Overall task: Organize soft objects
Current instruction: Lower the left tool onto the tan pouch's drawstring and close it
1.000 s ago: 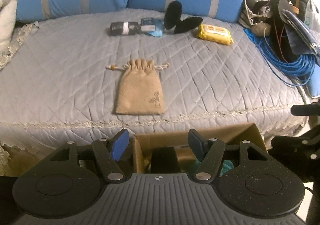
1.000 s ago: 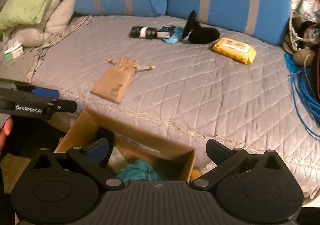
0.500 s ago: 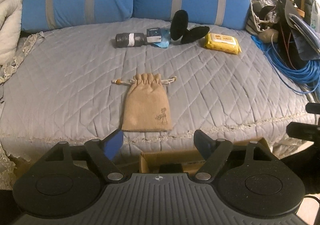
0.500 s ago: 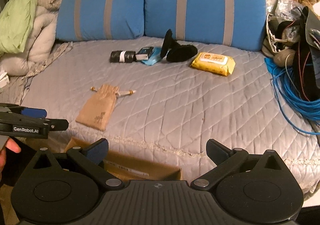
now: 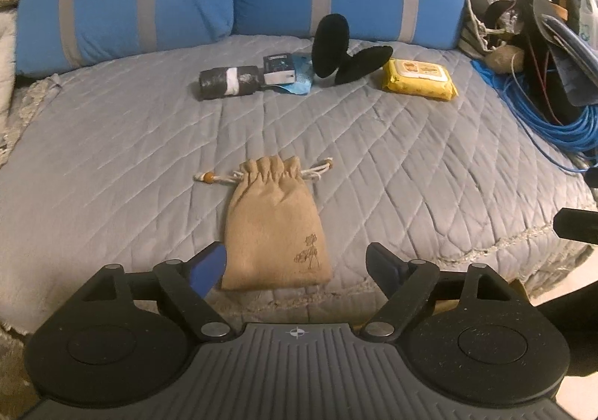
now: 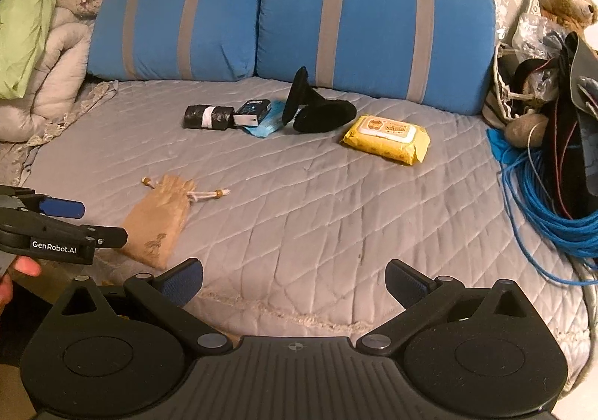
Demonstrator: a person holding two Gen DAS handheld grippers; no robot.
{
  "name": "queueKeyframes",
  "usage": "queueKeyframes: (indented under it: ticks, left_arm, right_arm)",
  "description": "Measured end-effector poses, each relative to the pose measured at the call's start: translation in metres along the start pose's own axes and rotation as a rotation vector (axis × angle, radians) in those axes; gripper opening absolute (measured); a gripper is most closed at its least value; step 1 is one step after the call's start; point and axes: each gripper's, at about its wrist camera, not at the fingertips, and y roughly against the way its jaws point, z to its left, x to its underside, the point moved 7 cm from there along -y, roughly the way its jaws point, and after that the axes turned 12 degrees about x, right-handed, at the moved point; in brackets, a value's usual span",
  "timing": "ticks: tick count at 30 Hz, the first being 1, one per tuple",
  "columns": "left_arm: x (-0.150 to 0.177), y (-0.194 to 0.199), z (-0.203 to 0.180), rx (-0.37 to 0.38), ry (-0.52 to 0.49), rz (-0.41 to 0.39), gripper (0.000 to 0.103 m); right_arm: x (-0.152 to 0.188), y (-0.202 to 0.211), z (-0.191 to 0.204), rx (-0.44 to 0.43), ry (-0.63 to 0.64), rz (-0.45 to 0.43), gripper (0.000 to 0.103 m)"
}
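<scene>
A tan drawstring pouch [image 5: 274,223] lies flat on the grey quilted bed [image 5: 112,158], near its front edge; it also shows in the right wrist view [image 6: 159,220]. My left gripper [image 5: 297,264] is open and empty, its fingers either side of the pouch's bottom end, just short of it. My right gripper [image 6: 293,281] is open and empty over the bed's front edge. Farther back lie a black rolled bundle [image 5: 228,81], a small dark box [image 5: 278,67] on a light blue packet, black fuzzy slippers [image 5: 344,49] and a yellow wipes pack [image 5: 418,79].
Two blue striped cushions [image 6: 291,23] line the back. Coiled blue cable [image 6: 553,203], bags and a teddy bear [image 6: 568,1] crowd the right side. Folded blankets [image 6: 41,46] pile at the left. A cardboard box corner [image 5: 517,287] shows below the bed edge.
Both grippers have risen and moved forward from above the cardboard box to the bed. The left gripper now straddles the pouch's near end. Both stay open.
</scene>
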Motion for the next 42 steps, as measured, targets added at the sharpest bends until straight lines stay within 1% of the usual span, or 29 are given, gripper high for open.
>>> queueKeyframes:
  ticks: [4,8,12,19,22,24,26,28,30,32,35,36,39,40,41,42]
  left_arm:
    - [-0.008,-0.011,0.008,0.004,-0.004,0.011,0.083]
    - [-0.015,-0.025,0.017,-0.006,-0.027,0.025,0.083]
    - [-0.020,-0.041,0.027,0.003,-0.009,0.058,0.083]
    - [-0.029,-0.059,0.041,0.020,0.057,0.084,0.083]
    - [-0.031,-0.064,0.049,0.048,0.103,0.097,0.083]
    - [-0.033,-0.065,0.056,0.050,0.140,0.109,0.083]
    - [-0.034,-0.065,0.064,0.068,0.167,0.117,0.082]
    - [-0.035,-0.063,0.073,0.081,0.207,0.112,0.082]
    - [-0.033,-0.065,0.083,0.090,0.246,0.118,0.077]
    - [-0.027,-0.069,0.092,0.105,0.288,0.148,0.057]
    - [-0.016,-0.076,0.099,0.133,0.332,0.187,0.044]
    - [-0.012,-0.078,0.100,0.136,0.329,0.191,0.043]
    - [-0.009,-0.079,0.097,0.127,0.265,0.183,0.041]
    - [-0.008,-0.079,0.096,0.119,0.250,0.182,0.037]
    - [-0.007,-0.078,0.096,0.104,0.238,0.179,0.028]
    - [-0.006,-0.077,0.095,0.081,0.224,0.179,0.024]
  right_arm:
    - [-0.005,-0.013,-0.004,0.014,0.003,0.009,0.103]
    - [-0.014,-0.024,-0.010,0.039,-0.001,-0.002,0.103]
    - [-0.024,-0.036,-0.018,0.066,-0.020,-0.009,0.103]
    - [-0.036,-0.051,-0.029,0.098,-0.033,-0.019,0.103]
    - [-0.039,-0.055,-0.032,0.111,-0.019,-0.023,0.103]
    - [-0.040,-0.057,-0.033,0.114,-0.010,-0.027,0.103]
    - [-0.041,-0.060,-0.033,0.120,0.003,-0.032,0.103]
    - [-0.042,-0.062,-0.035,0.122,0.011,-0.036,0.103]
    - [-0.043,-0.064,-0.036,0.126,0.016,-0.039,0.103]
    - [-0.045,-0.066,-0.038,0.130,0.015,-0.040,0.103]
    - [-0.048,-0.067,-0.041,0.136,0.009,-0.044,0.103]
    - [-0.049,-0.068,-0.042,0.138,0.005,-0.045,0.103]
    - [-0.052,-0.069,-0.043,0.144,-0.002,-0.049,0.103]
    - [-0.054,-0.070,-0.043,0.145,-0.004,-0.051,0.103]
    - [-0.055,-0.070,-0.043,0.146,-0.006,-0.053,0.103]
    - [-0.056,-0.071,-0.043,0.147,-0.007,-0.054,0.103]
